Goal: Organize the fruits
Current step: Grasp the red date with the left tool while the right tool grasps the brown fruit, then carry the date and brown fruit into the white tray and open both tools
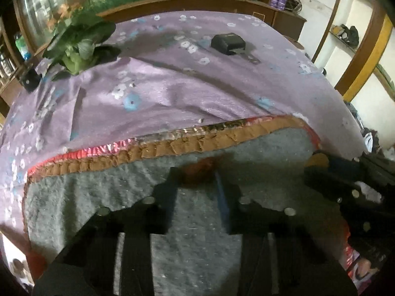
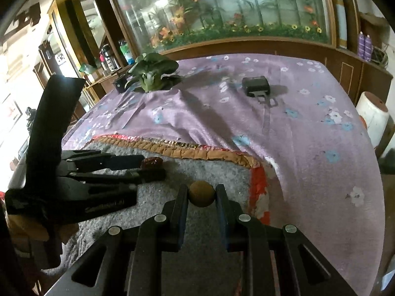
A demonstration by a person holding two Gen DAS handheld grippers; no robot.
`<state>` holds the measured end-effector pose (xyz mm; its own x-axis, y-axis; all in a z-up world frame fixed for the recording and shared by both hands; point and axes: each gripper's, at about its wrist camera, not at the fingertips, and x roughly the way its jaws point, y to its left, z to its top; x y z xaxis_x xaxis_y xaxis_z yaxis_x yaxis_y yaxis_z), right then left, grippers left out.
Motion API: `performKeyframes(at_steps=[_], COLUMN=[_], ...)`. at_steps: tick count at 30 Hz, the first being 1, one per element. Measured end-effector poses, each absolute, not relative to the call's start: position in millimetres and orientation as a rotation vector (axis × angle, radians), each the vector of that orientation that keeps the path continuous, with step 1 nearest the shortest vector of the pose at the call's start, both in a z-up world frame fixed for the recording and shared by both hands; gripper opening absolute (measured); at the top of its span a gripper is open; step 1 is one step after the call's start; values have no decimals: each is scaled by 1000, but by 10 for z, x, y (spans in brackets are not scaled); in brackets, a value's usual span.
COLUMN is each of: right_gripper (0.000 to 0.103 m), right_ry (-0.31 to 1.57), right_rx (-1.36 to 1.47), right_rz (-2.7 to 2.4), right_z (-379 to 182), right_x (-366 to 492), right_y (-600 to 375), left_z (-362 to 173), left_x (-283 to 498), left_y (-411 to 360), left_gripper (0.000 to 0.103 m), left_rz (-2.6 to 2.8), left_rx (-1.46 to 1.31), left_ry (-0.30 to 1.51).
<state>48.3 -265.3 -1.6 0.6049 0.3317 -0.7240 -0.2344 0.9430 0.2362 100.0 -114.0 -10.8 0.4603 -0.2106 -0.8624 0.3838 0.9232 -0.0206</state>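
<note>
A grey felt mat (image 1: 98, 197) with a brown and red rim lies on the purple flowered cloth (image 1: 172, 93). My left gripper (image 1: 197, 175) points down at the mat and is shut on a small dark red fruit, perhaps a date (image 1: 197, 170). In the right wrist view the same red fruit (image 2: 151, 162) sits between the tips of the left gripper (image 2: 153, 166). My right gripper (image 2: 202, 193) is shut on a round brown fruit (image 2: 202, 194) just over the mat (image 2: 209, 172), to the right of the left gripper. That brown fruit (image 1: 318, 159) also shows at the right edge of the left wrist view.
A leafy green vegetable (image 2: 150, 74) and a small black block (image 2: 119, 83) sit at the cloth's far left. A black case with a metal tongue (image 2: 255, 86) lies farther right. A wooden cabinet with a glass front (image 2: 222, 12) stands behind, and a white cylinder (image 2: 372, 116) stands off the right edge.
</note>
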Motion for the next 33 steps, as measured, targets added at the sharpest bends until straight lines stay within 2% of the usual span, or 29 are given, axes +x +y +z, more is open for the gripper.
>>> performKeyframes(at_steps=[12,33], right_gripper=[21,21], right_ry=[852,847], right_rx=[67,-76], right_rz=[390,628], right_z=[106,283], right_x=[375,-164], right_y=[-2339,-826], left_z=[80,449], left_x=[592,-275], left_y=[-658,617], left_gripper=[18,18], left_rz=[-227,7], left_rx=[112,24], left_ry=[996,890])
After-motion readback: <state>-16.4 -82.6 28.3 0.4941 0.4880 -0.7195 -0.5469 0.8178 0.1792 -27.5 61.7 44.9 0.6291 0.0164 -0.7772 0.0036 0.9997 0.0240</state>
